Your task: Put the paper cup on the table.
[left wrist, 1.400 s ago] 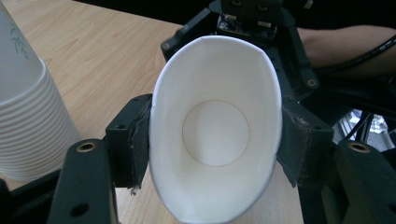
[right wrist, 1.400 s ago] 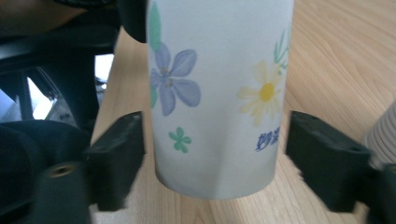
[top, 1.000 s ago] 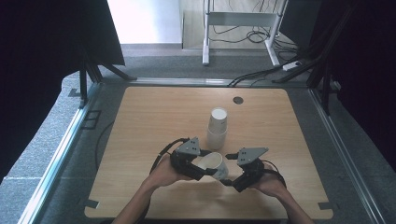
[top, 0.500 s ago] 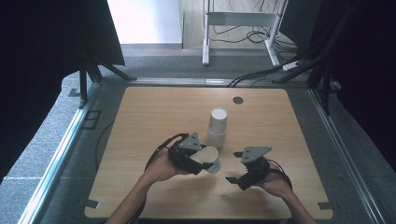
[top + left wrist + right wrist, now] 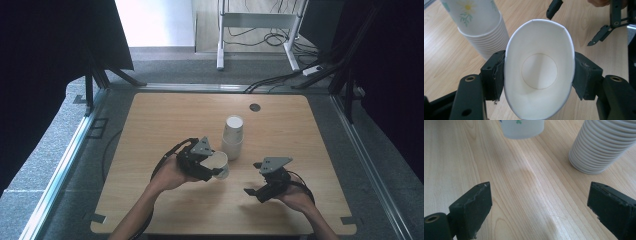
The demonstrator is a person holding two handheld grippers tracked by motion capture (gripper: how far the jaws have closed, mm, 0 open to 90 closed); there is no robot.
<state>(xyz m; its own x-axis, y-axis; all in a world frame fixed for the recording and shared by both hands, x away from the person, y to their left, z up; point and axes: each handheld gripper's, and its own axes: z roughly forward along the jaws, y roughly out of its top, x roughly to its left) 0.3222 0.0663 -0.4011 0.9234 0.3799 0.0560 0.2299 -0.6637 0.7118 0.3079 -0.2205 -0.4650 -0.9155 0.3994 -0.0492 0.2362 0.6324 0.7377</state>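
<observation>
Single paper cup (image 5: 539,72) pinched oval in left claw (image 5: 212,169), held just beside inverted cup stack (image 5: 232,137) on counter (image 5: 150,125); right claw (image 5: 257,181) wide open, empty, apart; separation apparently done, placement of cup outstanding.
</observation>
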